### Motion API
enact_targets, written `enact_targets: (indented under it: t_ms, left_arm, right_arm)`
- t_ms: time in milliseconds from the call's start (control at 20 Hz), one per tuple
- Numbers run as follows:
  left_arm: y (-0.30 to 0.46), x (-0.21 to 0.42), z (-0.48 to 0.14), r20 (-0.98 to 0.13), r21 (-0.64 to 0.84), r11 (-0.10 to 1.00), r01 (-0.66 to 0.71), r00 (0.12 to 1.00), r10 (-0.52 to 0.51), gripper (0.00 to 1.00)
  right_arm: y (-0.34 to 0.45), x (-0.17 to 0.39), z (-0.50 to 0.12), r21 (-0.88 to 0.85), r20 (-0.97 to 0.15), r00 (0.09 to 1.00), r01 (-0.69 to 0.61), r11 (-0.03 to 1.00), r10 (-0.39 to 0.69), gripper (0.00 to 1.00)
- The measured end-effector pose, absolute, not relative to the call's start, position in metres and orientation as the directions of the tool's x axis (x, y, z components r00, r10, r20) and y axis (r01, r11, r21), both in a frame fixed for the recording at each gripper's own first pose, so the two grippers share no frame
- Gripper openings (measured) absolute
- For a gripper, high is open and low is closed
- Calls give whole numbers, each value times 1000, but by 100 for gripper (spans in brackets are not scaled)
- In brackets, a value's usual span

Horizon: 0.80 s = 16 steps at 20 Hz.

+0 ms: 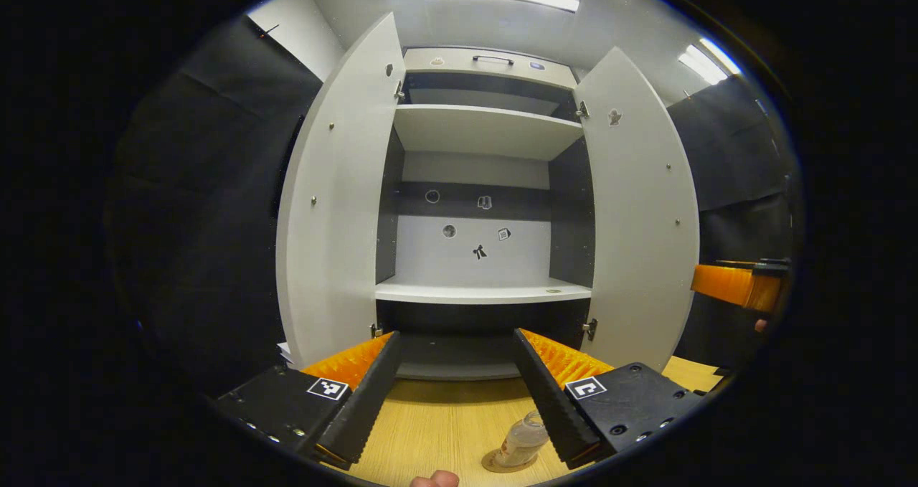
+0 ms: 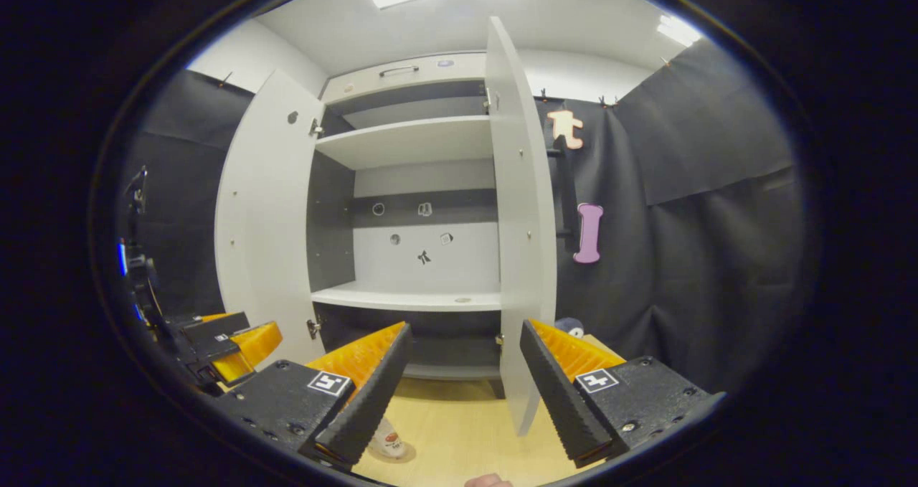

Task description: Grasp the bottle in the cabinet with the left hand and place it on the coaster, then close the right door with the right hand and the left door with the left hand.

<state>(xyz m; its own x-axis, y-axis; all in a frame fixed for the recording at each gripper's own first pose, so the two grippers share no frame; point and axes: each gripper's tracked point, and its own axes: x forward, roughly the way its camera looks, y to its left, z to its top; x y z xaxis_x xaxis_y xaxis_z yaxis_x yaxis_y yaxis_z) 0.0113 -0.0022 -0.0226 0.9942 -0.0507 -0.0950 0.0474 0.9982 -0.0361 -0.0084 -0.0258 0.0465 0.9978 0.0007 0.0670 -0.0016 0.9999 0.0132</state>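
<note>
A small clear bottle (image 1: 523,438) stands upright on a round coaster (image 1: 502,465) on the wooden table, just in front of the cabinet. My left gripper (image 1: 455,338) is open and empty above the table, with the bottle beside its right finger. Both cabinet doors are swung open: the left door (image 1: 337,200) and the right door (image 1: 638,221). My right gripper (image 2: 465,328) is open and empty, and the right door's edge (image 2: 520,257) rises just beyond its right finger. In the right gripper view the bottle (image 2: 389,440) peeks out behind the left finger.
The cabinet's middle shelf (image 1: 480,293) holds nothing but a small round mark. The pale wooden table (image 1: 437,422) runs under the cabinet. The right gripper (image 1: 739,286) shows beyond the right door, and the left gripper (image 2: 229,343) near the left door (image 2: 265,221). Black cloth walls stand on both sides.
</note>
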Motion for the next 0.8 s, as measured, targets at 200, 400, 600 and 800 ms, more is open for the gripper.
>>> enact_targets:
  t_ms: [200,400,600,800]
  left_arm:
    - [6,14,-20,-85,-57,998,33,996,-38,94]
    - [11,13,-19,-81,-63,998,17,996,-22,94]
    - [18,13,-11,-72,-84,996,0,997,-7,94]
    - [21,12,-17,-82,-86,996,5,997,-12,94]
  right_arm:
    - [-44,-11,60,2,89,995,40,999,-40,99]
    - [-74,-15,91,-28,140,986,91,995,-86,99]
    - [-93,-18,118,-37,186,974,139,990,-130,99]
    - [-140,-3,163,-20,222,957,194,981,-185,98]
